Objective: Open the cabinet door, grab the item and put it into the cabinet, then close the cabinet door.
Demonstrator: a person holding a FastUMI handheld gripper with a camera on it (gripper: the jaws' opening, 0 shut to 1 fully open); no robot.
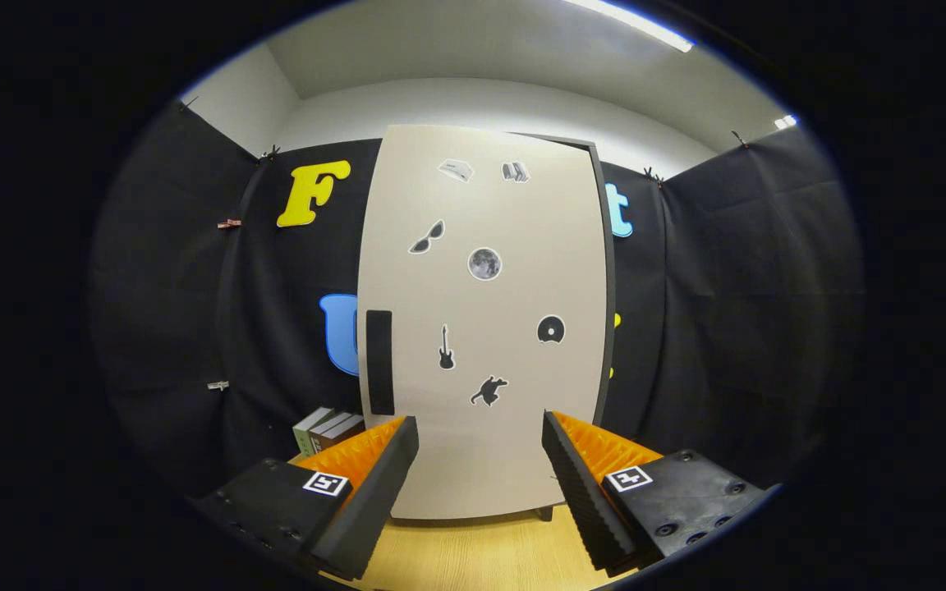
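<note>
The cabinet door [481, 328], pale and dotted with small stickers, stands shut or very nearly so at the centre of the frame, its dark vertical handle [379, 361] at the door's left edge, left of centre. The gripper [480, 476] faces it from the lower middle of the frame, fingers spread wide with nothing between them, above the wooden tabletop [473, 558]. A short stack of books [329, 431], perhaps the item to be stowed, sits at lower left beside the cabinet, just behind the left finger. Such a scene fits either a cabinet waiting to be opened or one closed again, and nothing shows what lies inside. The risks, as judged from here: the handle lies off to the left of the fingers' line, so a straight advance would meet flat door rather than the grip; a loose hold on that slim handle could slip as the door swings; and the left finger, close to the books, could knock them.
</note>
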